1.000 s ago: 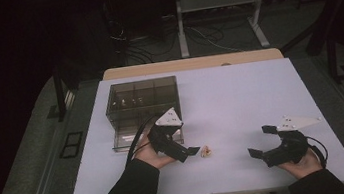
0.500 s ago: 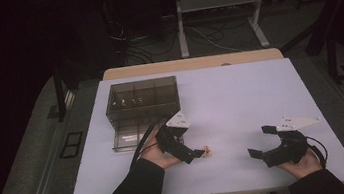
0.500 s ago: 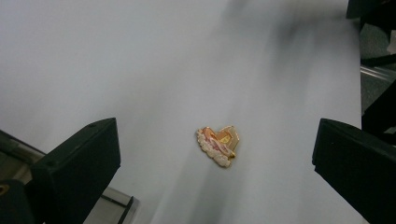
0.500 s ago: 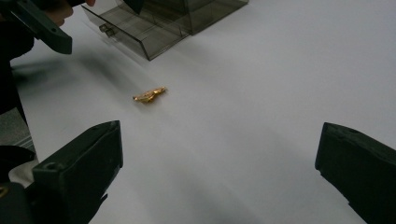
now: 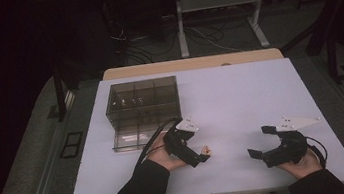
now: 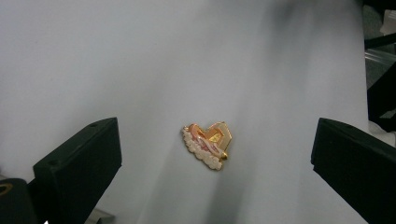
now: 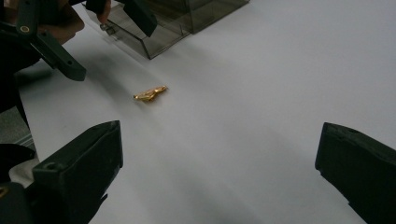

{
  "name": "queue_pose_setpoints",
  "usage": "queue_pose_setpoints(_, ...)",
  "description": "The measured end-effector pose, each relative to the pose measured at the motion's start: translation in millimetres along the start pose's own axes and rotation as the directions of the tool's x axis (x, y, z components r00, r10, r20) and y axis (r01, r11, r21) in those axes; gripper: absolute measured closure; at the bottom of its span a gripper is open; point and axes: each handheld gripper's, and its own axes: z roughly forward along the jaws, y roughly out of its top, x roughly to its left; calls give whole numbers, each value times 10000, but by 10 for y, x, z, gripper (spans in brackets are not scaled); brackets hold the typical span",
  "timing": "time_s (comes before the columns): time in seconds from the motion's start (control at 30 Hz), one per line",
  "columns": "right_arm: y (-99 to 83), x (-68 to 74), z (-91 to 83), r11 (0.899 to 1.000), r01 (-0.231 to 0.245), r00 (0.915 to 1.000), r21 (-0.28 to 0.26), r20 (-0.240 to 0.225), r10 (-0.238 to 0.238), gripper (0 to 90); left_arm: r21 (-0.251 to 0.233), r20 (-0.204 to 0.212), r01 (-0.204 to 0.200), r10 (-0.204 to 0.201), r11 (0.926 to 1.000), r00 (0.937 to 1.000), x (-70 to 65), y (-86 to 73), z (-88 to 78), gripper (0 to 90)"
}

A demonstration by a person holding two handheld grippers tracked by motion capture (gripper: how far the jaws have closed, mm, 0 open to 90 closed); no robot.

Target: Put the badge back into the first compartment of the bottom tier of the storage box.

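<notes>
A small gold and pink heart-shaped pin (image 6: 208,143) lies flat on the white table (image 5: 241,98). My left gripper (image 6: 215,140) is open and hangs low over it, one black jaw on each side and neither touching it. From above, the left gripper (image 5: 198,150) sits at the front middle of the table with the pin (image 5: 206,150) at its tips. My right gripper (image 5: 261,141) rests open at the front right, nothing between its jaws. In the right gripper view (image 7: 222,154) the pin (image 7: 149,93) lies ahead to the left, below the left gripper (image 7: 105,39).
A smoke-tinted clear box (image 5: 129,133) with several compartments stands at the left of the table, just behind the left hand; it is also seen as the box (image 7: 187,18) at the top of the right gripper view. Dark floor, cables and a metal stand lie beyond the far edge.
My left gripper has moved forward and to the right, away from the box, until its open jaws stand on either side of the pin. The right gripper has stayed in place.
</notes>
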Motion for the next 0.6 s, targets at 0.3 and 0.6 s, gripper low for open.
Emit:
queue_pose_setpoints(0.3,0,5,3,10000,20,10000,19,-15,-20,5,364,145,-241,236,9990,9996,-53,7,138,14)
queue_pose_setpoints(0.6,0,8,6,10000,32,10000,54,-13,-32,5,452,199,-341,332,9984,9992,-34,0,209,66)
